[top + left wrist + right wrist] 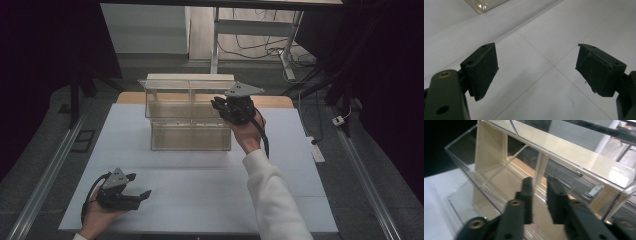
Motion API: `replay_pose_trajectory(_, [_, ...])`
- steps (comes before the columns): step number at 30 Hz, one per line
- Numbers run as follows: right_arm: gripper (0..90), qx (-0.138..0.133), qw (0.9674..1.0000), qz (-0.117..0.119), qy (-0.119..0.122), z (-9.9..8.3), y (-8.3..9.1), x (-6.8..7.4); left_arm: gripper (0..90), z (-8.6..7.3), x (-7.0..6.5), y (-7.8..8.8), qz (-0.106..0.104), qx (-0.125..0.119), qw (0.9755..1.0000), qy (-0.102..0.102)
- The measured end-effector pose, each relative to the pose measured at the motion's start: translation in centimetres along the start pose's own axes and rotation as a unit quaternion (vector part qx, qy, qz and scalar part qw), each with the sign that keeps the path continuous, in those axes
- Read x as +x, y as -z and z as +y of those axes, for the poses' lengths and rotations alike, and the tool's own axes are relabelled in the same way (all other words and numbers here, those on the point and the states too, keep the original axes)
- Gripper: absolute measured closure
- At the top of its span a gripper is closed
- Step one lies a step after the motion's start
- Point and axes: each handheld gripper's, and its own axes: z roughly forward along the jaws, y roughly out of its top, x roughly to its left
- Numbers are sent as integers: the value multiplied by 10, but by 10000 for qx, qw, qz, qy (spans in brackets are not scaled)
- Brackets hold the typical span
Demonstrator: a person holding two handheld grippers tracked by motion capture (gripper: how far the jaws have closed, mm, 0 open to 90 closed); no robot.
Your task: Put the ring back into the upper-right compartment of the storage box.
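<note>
In the left gripper view, the clear box (485,3) is cut off by the top edge, so just one corner shows. In the right gripper view, the box (499,170) runs past the top and right edges, and whether anything sits between the nearly closed jaws of the right gripper (539,195) is too hard to tell through the glare. In the high view, the left hand (97,220) and the white sleeve (275,200) are cut by the bottom edge.

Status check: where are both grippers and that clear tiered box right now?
Left gripper low near table edge, fingers wide open, holding nothing. Right gripper at the clear acrylic tiered organizer, fingers nearly closed, a narrow gap between them. White tabletop between them bare.
</note>
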Motion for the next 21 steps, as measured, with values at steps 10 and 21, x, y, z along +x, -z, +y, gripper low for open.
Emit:
replay_pose_trajectory(10, [610, -38, 9999, 109, -55, -1, 8, 1, 171, 0, 0, 0, 2, 9, 10000, -10])
replay_pose_trajectory(21, [585, -111, 9994, 276, -182, -15, 23, -3, 171, 0, 0, -1, 6, 22, 10000, 2])
